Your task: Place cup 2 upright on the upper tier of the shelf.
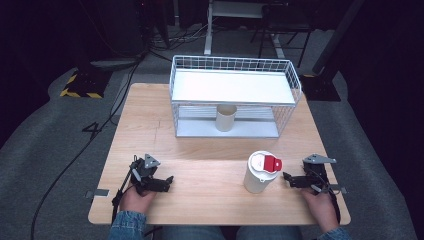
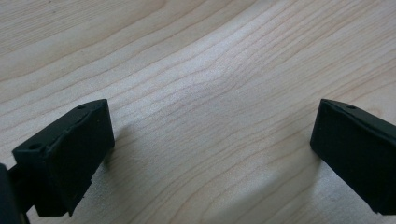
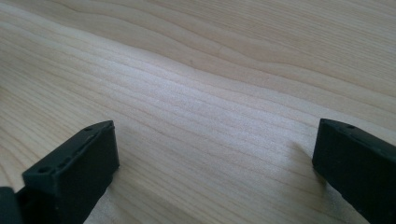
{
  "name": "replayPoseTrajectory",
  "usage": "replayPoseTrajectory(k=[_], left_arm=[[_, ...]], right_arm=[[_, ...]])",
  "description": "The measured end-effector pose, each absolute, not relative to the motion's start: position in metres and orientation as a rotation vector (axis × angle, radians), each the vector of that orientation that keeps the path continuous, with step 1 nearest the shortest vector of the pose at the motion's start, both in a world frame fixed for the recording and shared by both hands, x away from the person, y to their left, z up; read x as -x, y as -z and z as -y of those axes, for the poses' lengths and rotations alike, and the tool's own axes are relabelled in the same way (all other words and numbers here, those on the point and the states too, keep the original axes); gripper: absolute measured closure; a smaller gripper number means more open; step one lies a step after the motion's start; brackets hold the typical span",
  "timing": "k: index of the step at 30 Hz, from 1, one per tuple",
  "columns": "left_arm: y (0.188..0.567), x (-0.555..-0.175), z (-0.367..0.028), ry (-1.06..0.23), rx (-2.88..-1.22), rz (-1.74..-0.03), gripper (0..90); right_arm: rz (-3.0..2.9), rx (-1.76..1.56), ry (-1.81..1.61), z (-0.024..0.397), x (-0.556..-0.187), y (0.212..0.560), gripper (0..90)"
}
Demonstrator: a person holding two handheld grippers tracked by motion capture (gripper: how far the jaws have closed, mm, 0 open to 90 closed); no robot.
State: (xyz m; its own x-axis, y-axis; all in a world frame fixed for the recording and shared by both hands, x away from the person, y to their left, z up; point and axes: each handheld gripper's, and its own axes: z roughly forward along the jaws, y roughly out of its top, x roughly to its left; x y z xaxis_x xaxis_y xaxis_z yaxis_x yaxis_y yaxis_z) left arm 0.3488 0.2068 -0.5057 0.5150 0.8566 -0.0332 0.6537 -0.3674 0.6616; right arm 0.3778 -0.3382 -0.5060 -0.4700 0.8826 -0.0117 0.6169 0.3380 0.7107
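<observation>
Wide-spread right claw (image 3: 212, 172) (over bare tabletop (image 3: 210, 84))

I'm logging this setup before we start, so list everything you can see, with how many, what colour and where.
Table: one, light wood, centre of the high view.
Wire rack: one, white, two levels, at the far side of the table.
Cup: one, cream, open top, upright on the rack's lower shelf.
Lidded cup: one, white with a white and red lid, upright on the table near the right gripper, apart from it.
Cables: several, black, on the grey floor to the left.
Hazard-striped base: one, yellow and black, on the floor at far left.
Left gripper: one, black, jaws open, low over the near left of the table.
Right gripper: one, black, jaws open, near right.
</observation>
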Motion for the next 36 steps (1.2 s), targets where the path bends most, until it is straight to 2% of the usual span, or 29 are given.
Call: replayPoseTrajectory(k=[26,36], left_arm=[[0.506,-0.349,-0.207,-0.424,-2.135,-1.228,0.2],[0.506,-0.349,-0.207,-0.423,-2.135,-1.228,0.2]], right_arm=[[-2.226,-1.308,-0.928,0.34,-0.376,0.505,0.4],[-2.229,-1.271,-1.003,0.342,-0.365,0.49,0.3]])
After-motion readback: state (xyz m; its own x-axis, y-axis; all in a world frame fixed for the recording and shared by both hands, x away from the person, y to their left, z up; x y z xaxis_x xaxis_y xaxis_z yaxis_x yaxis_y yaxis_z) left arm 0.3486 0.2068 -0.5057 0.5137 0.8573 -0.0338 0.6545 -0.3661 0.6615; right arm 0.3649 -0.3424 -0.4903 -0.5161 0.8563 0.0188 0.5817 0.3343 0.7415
